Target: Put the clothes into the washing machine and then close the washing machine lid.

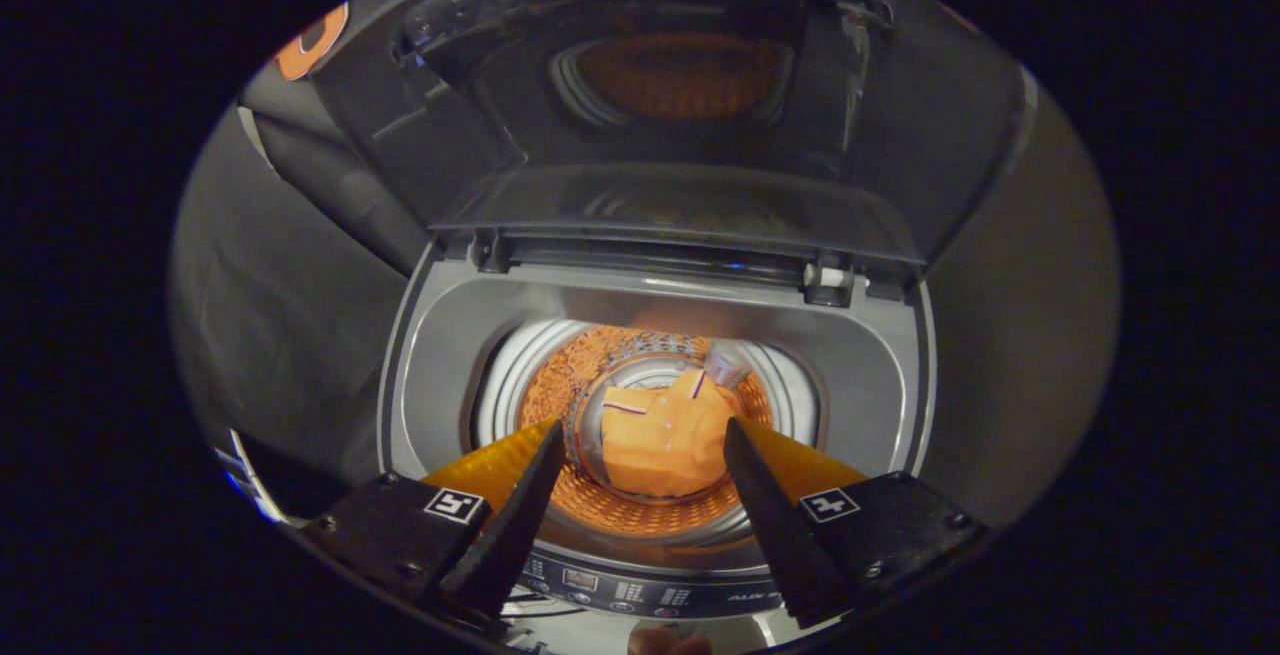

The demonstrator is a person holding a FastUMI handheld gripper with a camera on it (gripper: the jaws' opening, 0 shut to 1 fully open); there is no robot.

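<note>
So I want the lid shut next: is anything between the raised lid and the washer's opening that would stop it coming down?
Nothing visible. The dark see-through lid stands raised; the orange cloth lies down in the drum, below the grey rim. The open gripper hovers over the front.

clothes (pixel 665 440) in the washing machine (pixel 450 355) drum, lid (pixel 680 85) upright behind, tongs (pixel 642 432) spread apart above the drum

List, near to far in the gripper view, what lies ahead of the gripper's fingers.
Open gripper, fingers apart over the drum, touching nothing → dark control panel with buttons → orange folded garment in the perforated metal drum → grey hinge → raised dark translucent lid.
</note>
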